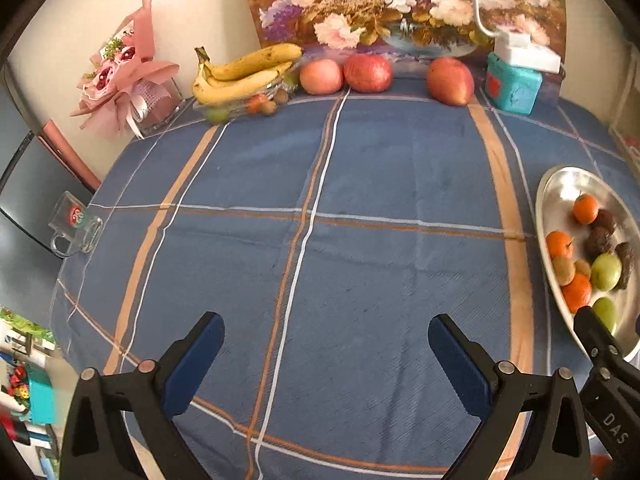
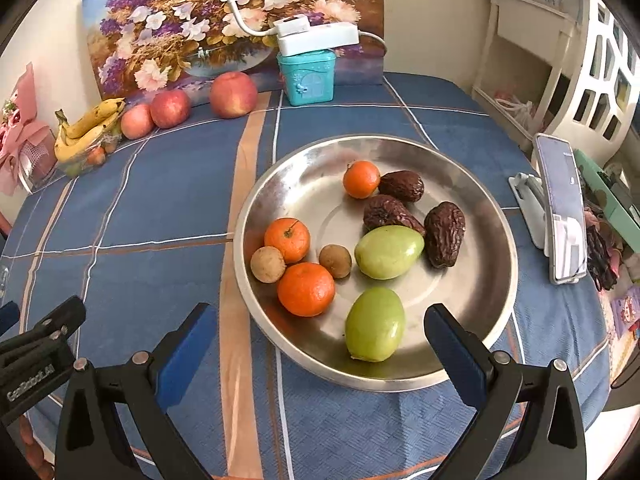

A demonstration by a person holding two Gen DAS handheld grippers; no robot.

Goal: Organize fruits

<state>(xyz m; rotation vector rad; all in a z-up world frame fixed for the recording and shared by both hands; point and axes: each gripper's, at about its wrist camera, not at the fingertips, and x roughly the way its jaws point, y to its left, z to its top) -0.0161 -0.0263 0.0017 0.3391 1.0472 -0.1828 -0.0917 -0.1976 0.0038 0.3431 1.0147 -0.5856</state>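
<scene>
1. I see a round silver plate (image 2: 472,184) on the blue checked cloth (image 2: 160,208), on the right side of the table and near me.
2. In the plate lie three oranges (image 2: 306,289), two green fruits (image 2: 375,324), three dark wrinkly fruits (image 2: 444,234) and two small brown round fruits (image 2: 267,264). They sit close together, some touching.
3. Far away, by the flower painting (image 2: 168,20), three red apples (image 1: 368,73) stand in a row. A bunch of bananas (image 1: 244,74) rests on a clear dish with small fruits, to the left of the apples.
4. My right gripper (image 2: 320,344) hangs over the near edge of the plate. Its blue jaws are wide apart and hold nothing. The nearest green fruit lies between them.
5. My left gripper (image 1: 326,354) hangs over bare cloth, left of the plate. Its jaws are wide apart and empty too.
6. I read "DAS" on the right gripper's side in the left view. The white letters on the left gripper's side are too blurry for me.
</scene>
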